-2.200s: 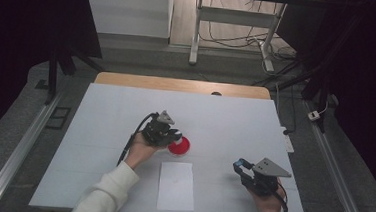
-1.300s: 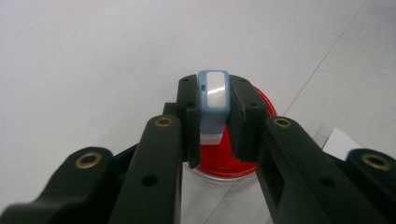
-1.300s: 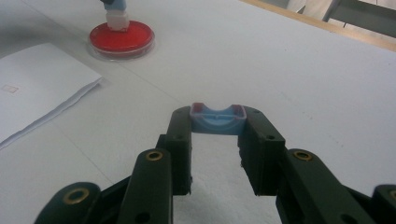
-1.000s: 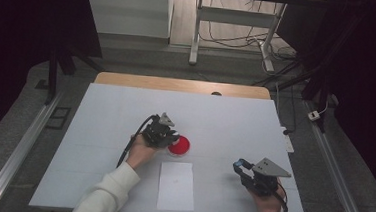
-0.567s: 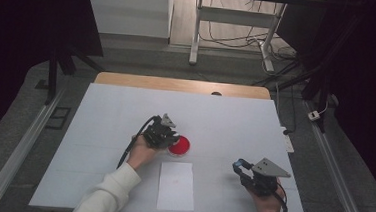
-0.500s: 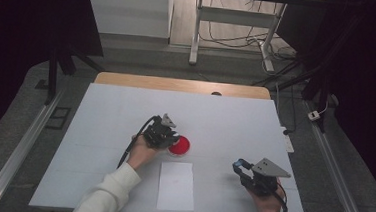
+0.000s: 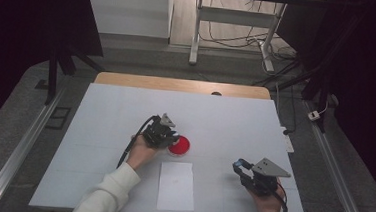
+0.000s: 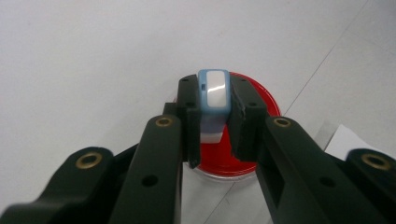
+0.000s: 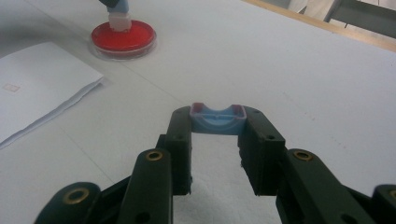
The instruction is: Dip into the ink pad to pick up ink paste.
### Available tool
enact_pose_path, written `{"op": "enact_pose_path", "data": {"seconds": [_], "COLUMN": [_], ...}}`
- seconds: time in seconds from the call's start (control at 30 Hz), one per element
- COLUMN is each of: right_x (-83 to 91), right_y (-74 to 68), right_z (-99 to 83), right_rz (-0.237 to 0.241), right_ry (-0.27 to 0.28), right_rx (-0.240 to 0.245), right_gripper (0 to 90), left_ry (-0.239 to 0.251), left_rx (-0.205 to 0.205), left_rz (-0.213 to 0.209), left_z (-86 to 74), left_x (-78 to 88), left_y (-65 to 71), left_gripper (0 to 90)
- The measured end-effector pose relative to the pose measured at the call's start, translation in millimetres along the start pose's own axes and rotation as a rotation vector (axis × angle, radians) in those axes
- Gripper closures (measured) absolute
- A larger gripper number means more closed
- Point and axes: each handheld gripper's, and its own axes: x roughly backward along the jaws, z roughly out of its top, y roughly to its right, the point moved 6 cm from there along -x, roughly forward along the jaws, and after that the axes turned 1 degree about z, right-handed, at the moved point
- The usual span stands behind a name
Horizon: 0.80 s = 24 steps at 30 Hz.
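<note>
A round red dish (image 7: pixel 181 146) sits near the middle of the white table (image 7: pixel 225 113). My left gripper (image 7: pixel 170 137) is shut on a small blue-and-white stamp-like piece (image 8: pixel 213 98), which it holds upright with its pale foot down in the red dish (image 8: pixel 264 105). The right gripper view shows that piece (image 9: pixel 117 13) standing on the dish (image 9: pixel 123 37). At the table's front right, my right gripper (image 7: pixel 240 166) is shut on a small blue cap (image 9: pixel 217 119), just above the tabletop.
A white sheet of paper (image 7: pixel 176 185) lies flat in front of the dish, between the two hands, and appears as a sheet of paper (image 9: pixel 37 84) at the left of the right gripper view. A wooden strip (image 7: pixel 177 84) runs along the table's far edge.
</note>
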Motion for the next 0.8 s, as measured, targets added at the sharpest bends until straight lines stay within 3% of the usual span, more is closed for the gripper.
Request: {"op": "enact_pose_path", "data": {"seconds": [0.17,0.37,0.8], "right_x": [-0.2,0.3,0.2], "right_y": [-0.4,1.0,0.5], "right_z": [0.3,-0.3,-0.1], "right_rz": [0.001,-0.004,-0.002], "right_ry": [0.004,-0.002,0.000], "right_rx": [0.001,0.004,0.000], "right_gripper": [65.6,65.6,65.6], "left_ry": [0.005,0.045,0.133], "left_rx": [-0.004,0.012,0.036], "left_rz": [0.007,-0.005,-0.087], "left_z": [0.6,4.0,11.6], "left_x": [1.1,7.8,34.4], "left_y": [0.5,-0.5,1.8], "left_gripper": [75.5,75.5,75.4]}}
